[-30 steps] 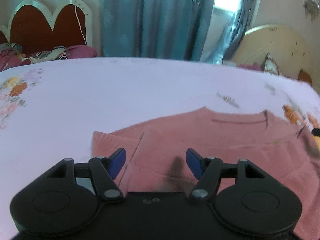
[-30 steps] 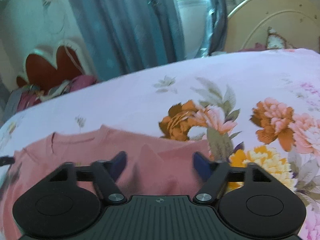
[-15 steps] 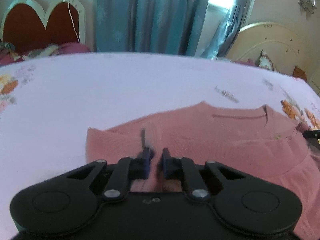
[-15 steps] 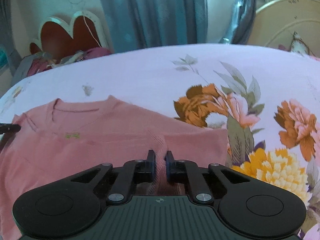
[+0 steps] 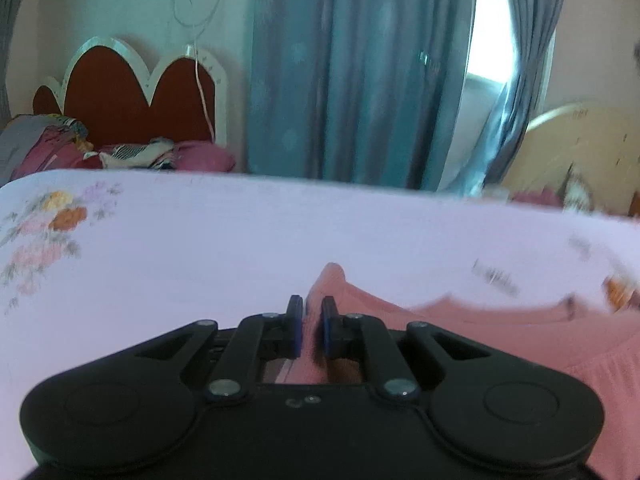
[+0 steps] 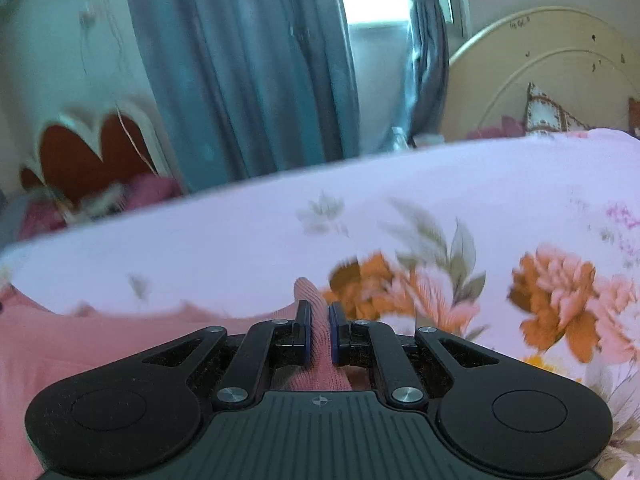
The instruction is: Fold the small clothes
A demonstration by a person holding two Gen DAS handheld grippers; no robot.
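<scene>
The pink knit top [image 5: 500, 336] lies spread on the bed [image 5: 240, 240], with a pinch of fabric clamped in each hand-held gripper, left [image 5: 311, 326] and right [image 6: 319, 330], both nearly closed on cloth. Looks like a two-corner hold, probably so the edge lifts evenly for a fold.

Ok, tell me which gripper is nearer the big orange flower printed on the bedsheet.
Right. The right gripper, shut on the pink top, sits just beside the orange flower. The left gripper clamps the top's other side; there only a small, blurred orange patch shows, far off at the picture's right edge.
</scene>
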